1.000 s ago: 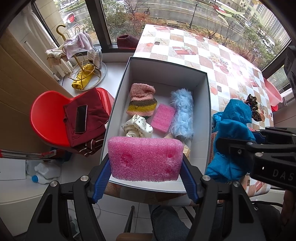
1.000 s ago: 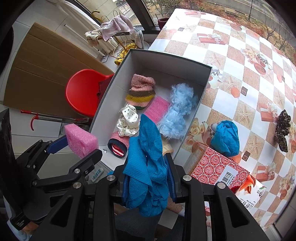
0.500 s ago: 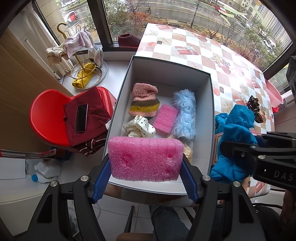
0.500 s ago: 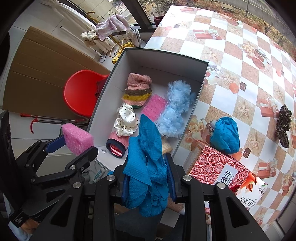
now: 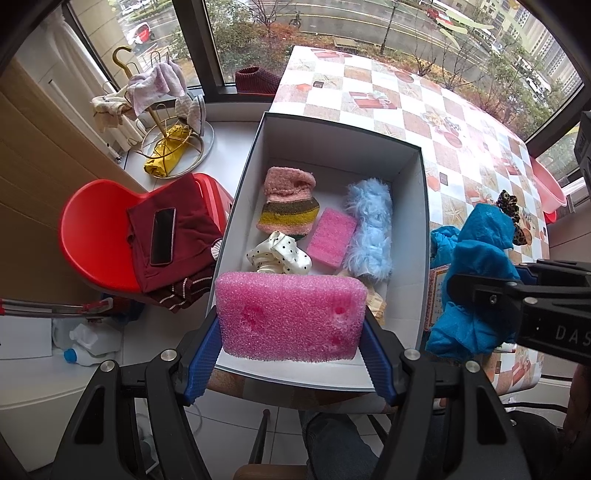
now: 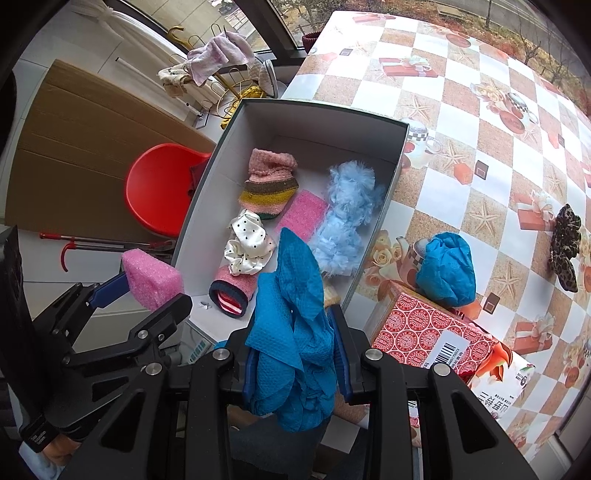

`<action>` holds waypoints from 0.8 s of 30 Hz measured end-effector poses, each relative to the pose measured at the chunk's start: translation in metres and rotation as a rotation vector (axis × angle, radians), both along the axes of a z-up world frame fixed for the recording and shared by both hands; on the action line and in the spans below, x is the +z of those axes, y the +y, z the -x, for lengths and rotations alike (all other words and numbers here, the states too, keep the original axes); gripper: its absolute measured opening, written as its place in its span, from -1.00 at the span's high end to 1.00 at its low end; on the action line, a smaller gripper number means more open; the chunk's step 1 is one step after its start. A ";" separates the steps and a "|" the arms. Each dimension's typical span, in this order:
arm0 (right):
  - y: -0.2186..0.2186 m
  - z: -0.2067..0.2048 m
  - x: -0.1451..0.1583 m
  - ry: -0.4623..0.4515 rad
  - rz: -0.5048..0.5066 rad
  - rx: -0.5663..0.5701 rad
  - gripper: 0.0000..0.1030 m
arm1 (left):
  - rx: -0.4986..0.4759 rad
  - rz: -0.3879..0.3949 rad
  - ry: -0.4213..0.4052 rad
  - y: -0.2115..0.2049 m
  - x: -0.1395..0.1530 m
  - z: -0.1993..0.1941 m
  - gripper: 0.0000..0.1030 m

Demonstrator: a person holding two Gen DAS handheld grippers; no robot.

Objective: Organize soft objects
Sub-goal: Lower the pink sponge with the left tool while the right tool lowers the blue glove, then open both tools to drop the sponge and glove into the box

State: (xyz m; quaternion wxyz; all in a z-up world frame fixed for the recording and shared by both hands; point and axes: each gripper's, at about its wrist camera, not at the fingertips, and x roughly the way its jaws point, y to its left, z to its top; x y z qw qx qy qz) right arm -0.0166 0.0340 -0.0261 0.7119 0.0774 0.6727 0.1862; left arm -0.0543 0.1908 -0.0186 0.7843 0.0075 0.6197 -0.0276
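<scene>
beige item (image 5: pixel 375 304) (unidentifiable) behind pink foam (image 5: pixel 290 319), snack bag (image 6: pixel 496 384) part-hidden

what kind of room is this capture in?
Most likely a home dining corner beside a big window: a table with a patterned oilcloth, a red chair draped with clothes, and a street with parked cars outside, seen from above.

Both grippers are built from matte black angular linkage arms joined by round silver screws. The jaws of the left gripper (image 5: pixel 290 360) and the right gripper (image 6: pixel 295 354) are lined with ribbed blue pads. White lettering "DAS" is printed on the right gripper's side.
</scene>
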 end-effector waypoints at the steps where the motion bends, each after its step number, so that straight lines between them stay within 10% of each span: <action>1: -0.001 -0.001 0.000 -0.002 -0.001 -0.006 0.33 | 0.000 -0.001 -0.002 0.001 0.001 -0.001 -0.41; 20: 0.027 -0.028 0.006 -0.041 0.043 0.049 0.32 | 0.027 0.040 0.044 0.015 -0.017 -0.013 -0.44; 24: 0.030 -0.031 0.013 -0.061 0.033 0.045 -0.36 | 0.055 0.067 0.041 0.020 -0.017 -0.010 -0.63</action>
